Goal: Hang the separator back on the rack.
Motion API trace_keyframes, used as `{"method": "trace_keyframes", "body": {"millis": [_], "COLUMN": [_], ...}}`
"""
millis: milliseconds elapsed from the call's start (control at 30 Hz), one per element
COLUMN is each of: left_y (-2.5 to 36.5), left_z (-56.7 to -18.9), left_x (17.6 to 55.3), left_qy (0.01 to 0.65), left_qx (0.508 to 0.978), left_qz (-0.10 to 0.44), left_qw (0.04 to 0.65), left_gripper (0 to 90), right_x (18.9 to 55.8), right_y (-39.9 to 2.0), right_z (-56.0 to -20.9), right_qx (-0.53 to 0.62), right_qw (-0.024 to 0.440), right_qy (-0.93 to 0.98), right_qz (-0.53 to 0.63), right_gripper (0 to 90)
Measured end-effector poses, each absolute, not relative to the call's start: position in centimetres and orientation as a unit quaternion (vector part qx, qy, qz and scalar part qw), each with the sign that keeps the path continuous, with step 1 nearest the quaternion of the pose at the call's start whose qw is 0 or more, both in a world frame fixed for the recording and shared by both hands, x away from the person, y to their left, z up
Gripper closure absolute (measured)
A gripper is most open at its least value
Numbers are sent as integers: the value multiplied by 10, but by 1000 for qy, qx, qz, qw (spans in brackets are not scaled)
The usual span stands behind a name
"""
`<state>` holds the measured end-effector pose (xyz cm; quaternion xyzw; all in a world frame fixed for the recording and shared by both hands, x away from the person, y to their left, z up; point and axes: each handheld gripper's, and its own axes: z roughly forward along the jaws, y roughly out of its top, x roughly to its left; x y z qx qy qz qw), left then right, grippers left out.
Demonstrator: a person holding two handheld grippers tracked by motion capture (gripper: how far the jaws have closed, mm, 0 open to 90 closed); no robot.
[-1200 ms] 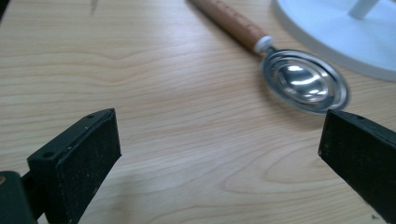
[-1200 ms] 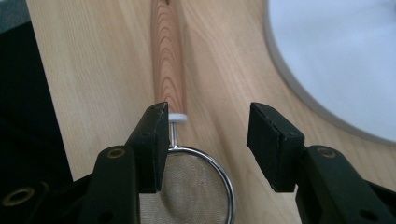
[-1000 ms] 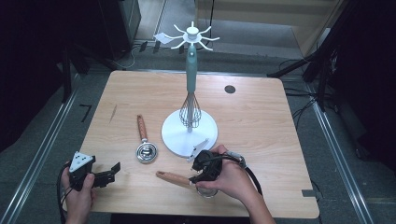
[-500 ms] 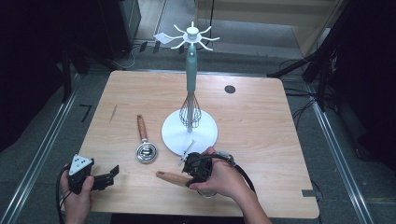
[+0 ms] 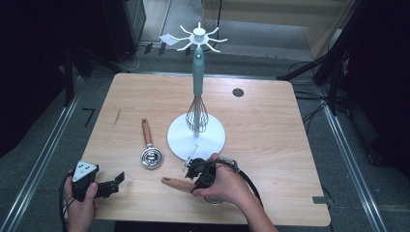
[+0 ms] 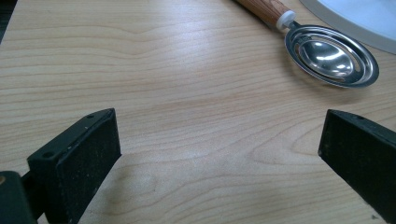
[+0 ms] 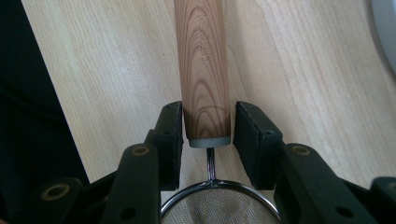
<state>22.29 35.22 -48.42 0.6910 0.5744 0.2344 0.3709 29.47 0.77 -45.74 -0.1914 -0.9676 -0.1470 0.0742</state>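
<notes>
The table (image 5: 270, 121) carries a white stand (image 5: 197, 135) at its middle with a whisk (image 5: 196, 116) hanging on it. A strainer (image 7: 203, 70) lies near the front edge, its wooden handle pointing left over bare wood. The right gripper (image 7: 208, 128) has just been closing; its jaws flank the handle's lower end, the left one touching, a thin gap at the right. The left gripper (image 6: 219, 154) rests wide apart on open tabletop, a metal spoon (image 6: 334, 56) beyond it.

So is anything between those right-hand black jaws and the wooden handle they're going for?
Nothing visible. The right gripper has just been closing around the strainer's wooden handle, which lies between its pads; the left pad looks touching, the right slightly off.
</notes>
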Motion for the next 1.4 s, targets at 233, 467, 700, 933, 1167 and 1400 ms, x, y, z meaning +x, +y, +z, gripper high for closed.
{"method": "trace_keyframes", "body": {"millis": [233, 467, 700, 933, 1167, 1400], "left_y": [354, 355, 358, 357, 356, 357], "left_z": [-484, -484, -483, -483, -482, -481], "left_x": [223, 223, 223, 224, 225, 227], "left_qy": [577, 579, 583, 583, 581, 580], "left_qx": [688, 685, 680, 681, 683, 681], "left_qz": [232, 230, 224, 222, 224, 227], "left_qw": [374, 378, 384, 383, 383, 385], "left_gripper": [0, 0, 0, 0, 0, 0], "right_x": [293, 292, 290, 292, 295, 297], "right_y": [11, 5, -8, -26, -45, -63], "right_z": [-461, -456, -446, -439, -435, -432], "right_qx": [-191, -202, -215, -237, -264, -288], "right_qw": [77, 62, 36, 16, 2, -8], "right_qy": [-967, -963, -957, -946, -933, -918], "right_qz": [-153, -166, -194, -219, -243, -271], "right_gripper": [708, 711, 712, 712, 712, 711]}}
